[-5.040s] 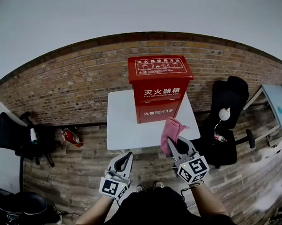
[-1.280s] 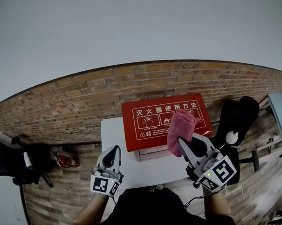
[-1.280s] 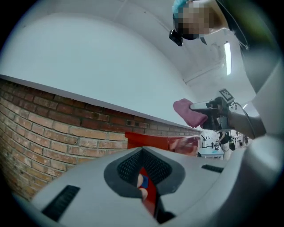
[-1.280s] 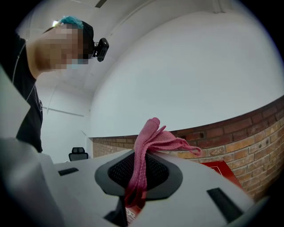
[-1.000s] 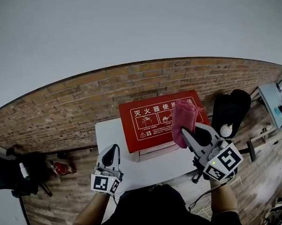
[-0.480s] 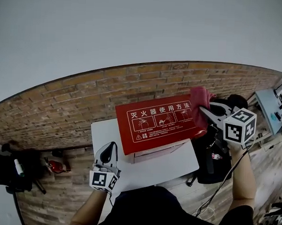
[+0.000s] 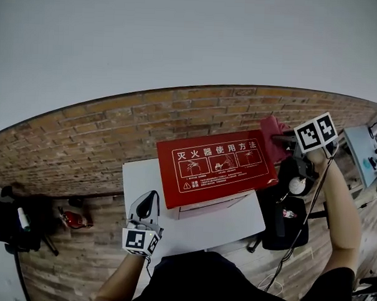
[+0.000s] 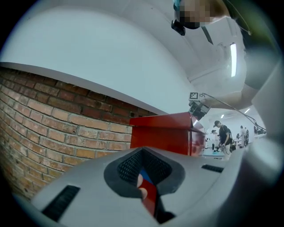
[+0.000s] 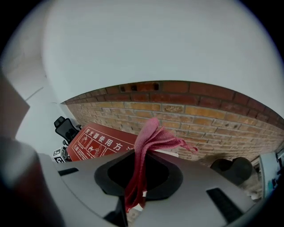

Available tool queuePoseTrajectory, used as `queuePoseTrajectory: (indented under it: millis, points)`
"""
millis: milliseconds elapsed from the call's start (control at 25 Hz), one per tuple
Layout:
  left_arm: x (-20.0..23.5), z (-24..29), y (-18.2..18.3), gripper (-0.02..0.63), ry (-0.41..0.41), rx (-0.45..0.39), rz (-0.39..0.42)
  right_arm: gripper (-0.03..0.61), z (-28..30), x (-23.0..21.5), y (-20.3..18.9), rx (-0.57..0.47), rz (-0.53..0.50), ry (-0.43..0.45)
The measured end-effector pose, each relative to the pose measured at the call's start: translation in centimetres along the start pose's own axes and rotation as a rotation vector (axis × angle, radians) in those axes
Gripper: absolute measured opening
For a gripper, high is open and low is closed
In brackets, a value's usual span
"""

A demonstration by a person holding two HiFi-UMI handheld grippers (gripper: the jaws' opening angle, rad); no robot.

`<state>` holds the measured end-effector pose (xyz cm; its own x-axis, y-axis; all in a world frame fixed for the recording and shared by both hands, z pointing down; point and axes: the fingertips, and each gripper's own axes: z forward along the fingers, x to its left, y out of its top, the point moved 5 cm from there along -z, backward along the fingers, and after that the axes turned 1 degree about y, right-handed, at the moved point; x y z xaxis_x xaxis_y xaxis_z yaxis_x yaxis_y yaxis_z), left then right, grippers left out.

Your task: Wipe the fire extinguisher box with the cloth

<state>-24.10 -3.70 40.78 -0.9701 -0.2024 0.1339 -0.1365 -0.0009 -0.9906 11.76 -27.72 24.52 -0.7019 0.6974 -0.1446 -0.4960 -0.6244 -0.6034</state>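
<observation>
The red fire extinguisher box (image 7: 216,170) stands on a small white table (image 7: 194,228), its lid printed with white characters. My right gripper (image 7: 282,139) is at the box's far right corner, shut on the pink cloth (image 7: 271,143), which lies against the lid's edge there. In the right gripper view the cloth (image 9: 148,144) sticks up from between the jaws, with the box lid (image 9: 100,142) to the left below. My left gripper (image 7: 147,204) hangs by the table's front left, jaws together and holding nothing. The left gripper view shows the box (image 8: 164,137) straight ahead.
A brick-patterned wall (image 7: 101,143) runs behind and under the table. A black office chair (image 7: 289,210) stands right of the table, and a second black chair (image 7: 4,223) with a small red extinguisher (image 7: 73,220) beside it at far left. A desk (image 7: 363,148) is at the right edge.
My right gripper has carried the cloth across the lid, from its middle to the far right corner, and swung to point leftward. The left gripper has stayed by the table's front left.
</observation>
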Motion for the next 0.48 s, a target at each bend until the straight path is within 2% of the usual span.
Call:
queuePoseTrajectory:
  millis: [200,480]
  points:
    - [0.0,0.0,-0.5,0.029,0.005,0.006,-0.008,0.061,1.9,-1.7,0.2,0.129,0.005,-0.039]
    - [0.3,0.0,-1.1,0.029,0.001,0.003,-0.012,0.061,4.1,-1.1,0.3,0.204,-0.021,-0.046]
